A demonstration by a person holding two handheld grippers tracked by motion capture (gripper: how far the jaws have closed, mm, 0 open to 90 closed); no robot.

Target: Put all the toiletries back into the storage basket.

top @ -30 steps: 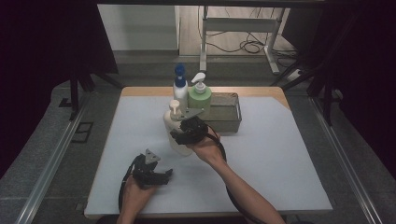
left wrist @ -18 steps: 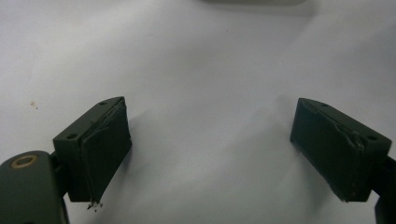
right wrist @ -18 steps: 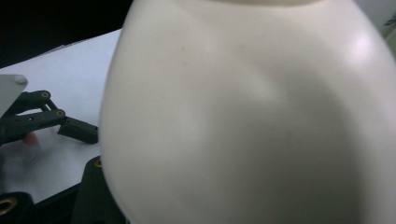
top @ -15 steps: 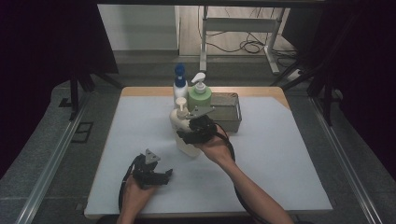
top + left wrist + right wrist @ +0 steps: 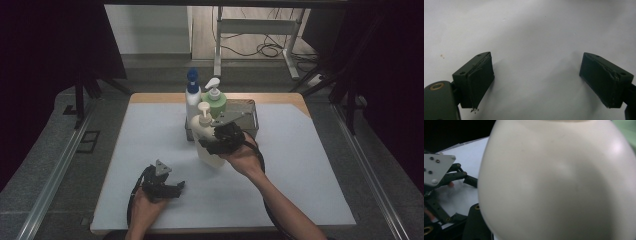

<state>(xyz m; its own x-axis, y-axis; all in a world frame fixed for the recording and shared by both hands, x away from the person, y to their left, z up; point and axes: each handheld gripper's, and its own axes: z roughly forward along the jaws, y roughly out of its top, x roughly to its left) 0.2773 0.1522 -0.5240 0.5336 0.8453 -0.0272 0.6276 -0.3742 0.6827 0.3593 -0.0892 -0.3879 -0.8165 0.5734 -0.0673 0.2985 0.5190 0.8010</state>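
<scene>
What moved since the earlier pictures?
The right tool, shut on the cream bottle, carried it away from the bin toward the person. The left tool kept its place, open on the mat; the blue bottle and green bottle stayed put.

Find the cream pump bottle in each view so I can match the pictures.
High view: the cream bottle stands mid-table, in front of the grey bin, with the right tool on it.
Left gripper view: not in it; open jaws over the white mat.
Right gripper view: its body is close up, centre.
Shared landmark: the white mat.
</scene>
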